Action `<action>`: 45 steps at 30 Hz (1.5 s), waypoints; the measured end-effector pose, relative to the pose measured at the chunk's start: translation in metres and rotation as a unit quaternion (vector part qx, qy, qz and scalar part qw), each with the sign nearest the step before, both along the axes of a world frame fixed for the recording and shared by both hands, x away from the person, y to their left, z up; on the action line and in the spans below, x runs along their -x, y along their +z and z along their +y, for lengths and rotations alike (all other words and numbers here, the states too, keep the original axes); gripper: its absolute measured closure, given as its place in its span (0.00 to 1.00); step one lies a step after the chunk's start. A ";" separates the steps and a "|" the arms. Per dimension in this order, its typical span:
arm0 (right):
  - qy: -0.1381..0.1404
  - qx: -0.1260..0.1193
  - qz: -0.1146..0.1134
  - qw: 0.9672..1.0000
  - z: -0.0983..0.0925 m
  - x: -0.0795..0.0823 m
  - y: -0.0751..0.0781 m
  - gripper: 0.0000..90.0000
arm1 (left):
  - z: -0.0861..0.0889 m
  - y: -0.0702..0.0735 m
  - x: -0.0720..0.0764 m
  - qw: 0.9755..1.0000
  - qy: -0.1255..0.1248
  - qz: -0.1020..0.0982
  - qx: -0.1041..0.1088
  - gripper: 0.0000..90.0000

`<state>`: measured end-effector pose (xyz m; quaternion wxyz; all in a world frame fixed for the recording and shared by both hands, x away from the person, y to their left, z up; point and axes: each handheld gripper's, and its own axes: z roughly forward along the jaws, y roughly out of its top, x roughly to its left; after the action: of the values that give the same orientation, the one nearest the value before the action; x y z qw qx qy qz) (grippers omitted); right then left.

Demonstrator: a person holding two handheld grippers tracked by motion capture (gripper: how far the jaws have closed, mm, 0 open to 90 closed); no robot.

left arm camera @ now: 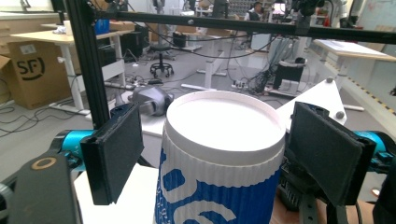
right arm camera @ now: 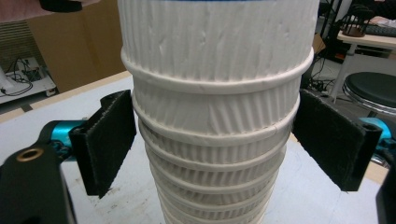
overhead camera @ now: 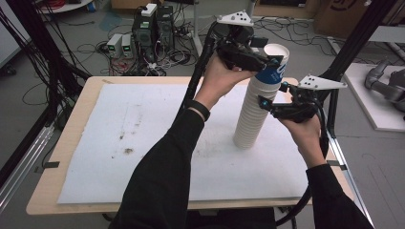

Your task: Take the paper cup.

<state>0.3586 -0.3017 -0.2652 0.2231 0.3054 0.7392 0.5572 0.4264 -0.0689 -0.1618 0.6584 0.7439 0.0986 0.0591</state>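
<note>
**Top cup about to be taken off the stack: claws placed, neither gripping**

We find a tall stack of cups point(overhead camera: 255, 109) standing on the white mat point(overhead camera: 143, 133) of the counter point(overhead camera: 76, 109), toward its right side. The top cup point(left arm camera: 222, 158), white with a blue print, sits nested at the summit.

The left claw point(overhead camera: 267, 59) straddles the top cup just under its rim; in the left gripper view both pads stand wide with a gap on each side. The right claw point(overhead camera: 270, 95) straddles the white ribbed cups lower down, and in the right gripper view its pads likewise stand clear of the wall.

In our judgement, the step goes best if the right claw closes first to steady the lower cups, gently, since paper walls dent. The left claw should then close below the rim and lift straight along the stack's axis, perhaps with a slight twist to break the nesting.

Writing: a cardboard box point(left arm camera: 32, 74) off the counter reads "SF". The cup's blue print is too partial to read.
</note>
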 end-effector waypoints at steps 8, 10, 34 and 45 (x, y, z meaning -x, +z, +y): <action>0.000 0.003 0.000 1.000 0.000 0.000 0.000 0.16 | -0.001 -0.001 -0.003 1.000 -0.018 0.007 0.007 0.29; 0.000 0.003 0.000 1.000 0.000 0.000 0.000 0.16 | -0.002 -0.002 -0.003 1.000 -0.015 0.009 0.007 0.28; 0.000 0.008 0.000 1.000 -0.002 0.000 -0.001 0.17 | 0.000 0.008 0.000 1.000 -0.014 -0.012 0.020 0.33; 0.001 0.013 0.004 1.000 -0.003 0.002 -0.003 0.22 | 0.011 0.025 0.006 0.999 -0.001 -0.039 0.034 0.33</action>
<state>0.3569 -0.3044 -0.2681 0.2242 0.3039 0.7475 0.5464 0.4201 -0.0577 -0.1366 0.6867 0.7183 0.0737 0.0843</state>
